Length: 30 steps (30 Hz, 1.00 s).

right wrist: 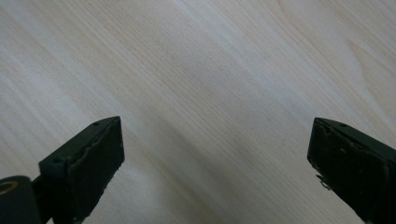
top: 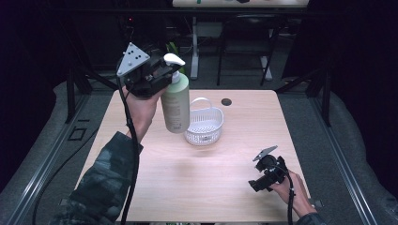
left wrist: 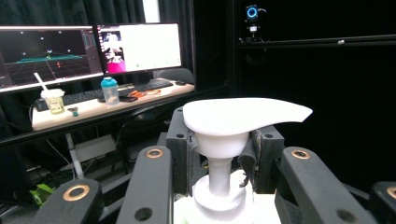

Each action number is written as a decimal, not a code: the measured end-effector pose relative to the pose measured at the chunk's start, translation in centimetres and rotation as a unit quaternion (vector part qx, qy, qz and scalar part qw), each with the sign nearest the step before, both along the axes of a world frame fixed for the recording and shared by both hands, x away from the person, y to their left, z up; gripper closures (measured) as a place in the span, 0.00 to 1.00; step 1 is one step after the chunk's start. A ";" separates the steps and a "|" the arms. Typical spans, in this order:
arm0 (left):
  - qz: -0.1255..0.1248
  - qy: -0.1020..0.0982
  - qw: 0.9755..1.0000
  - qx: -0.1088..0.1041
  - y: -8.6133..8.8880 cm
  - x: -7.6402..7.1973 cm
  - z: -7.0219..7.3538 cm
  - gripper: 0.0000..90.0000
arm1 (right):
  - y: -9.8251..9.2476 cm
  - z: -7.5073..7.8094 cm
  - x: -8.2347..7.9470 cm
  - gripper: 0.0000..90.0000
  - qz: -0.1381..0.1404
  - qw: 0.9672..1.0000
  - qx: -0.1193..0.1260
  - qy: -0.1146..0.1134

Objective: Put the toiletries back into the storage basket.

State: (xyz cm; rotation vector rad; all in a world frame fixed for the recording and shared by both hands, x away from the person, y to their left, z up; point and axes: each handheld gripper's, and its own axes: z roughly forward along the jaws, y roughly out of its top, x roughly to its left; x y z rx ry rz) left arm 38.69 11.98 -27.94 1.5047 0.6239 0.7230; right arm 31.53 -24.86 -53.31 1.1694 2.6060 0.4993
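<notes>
A pale green pump bottle (top: 176,103) with a white pump head (top: 173,59) hangs upright in the air above the table's far left part, just left of a white perforated basket (top: 204,126). My left gripper (top: 162,75) is shut on the bottle's neck below the pump. In the left gripper view the black jaws stand close on both sides of the white pump stem (left wrist: 219,175), with the pump head (left wrist: 243,116) above them. My right gripper (top: 256,184) rests low over the table's near right corner. Its jaws (right wrist: 215,154) stand wide open over bare wood.
The light wooden table (top: 225,187) has a small dark round hole (top: 226,101) near its far edge. Black frame posts and a dark floor surround the table. A desk with monitors (left wrist: 93,51) stands beyond it.
</notes>
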 end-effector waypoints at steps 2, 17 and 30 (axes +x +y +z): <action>-0.001 0.000 1.000 0.001 -0.3 0.2 0.2 0.74 | 0.0 0.0 0.0 0.04 -0.001 1.000 0.001 0.001; -0.007 -0.009 1.000 0.001 -2.3 1.5 1.2 0.74 | 0.0 0.0 0.0 0.04 0.001 1.000 0.001 0.001; -0.010 0.003 1.000 0.007 -3.9 2.7 1.0 0.74 | 0.0 0.1 -0.1 0.04 0.001 1.000 0.001 -0.001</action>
